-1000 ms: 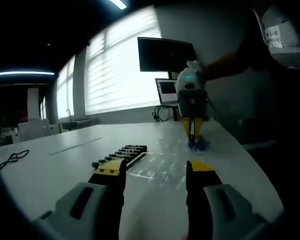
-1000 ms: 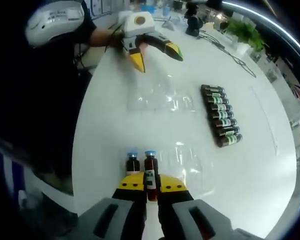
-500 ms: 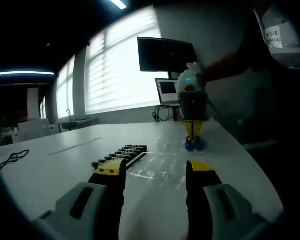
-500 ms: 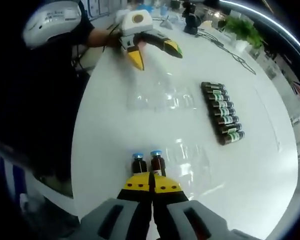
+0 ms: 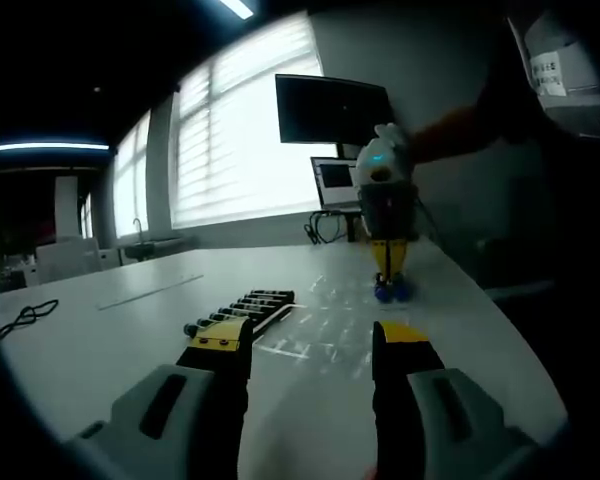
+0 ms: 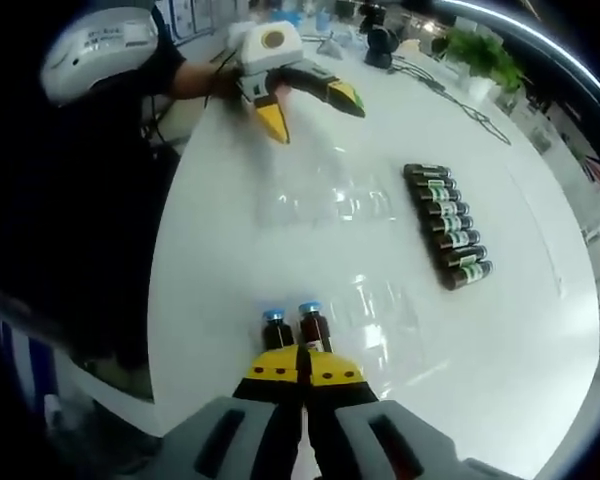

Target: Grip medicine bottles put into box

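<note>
so the right hand-held gripper has let go of the second medicine bottle and pinched its jaws together empty, leaving it standing beside the first bottle in what looks like the clear box on the surface, while the left hand-held gripper hangs wide, and the row of bottles comes next.
</note>
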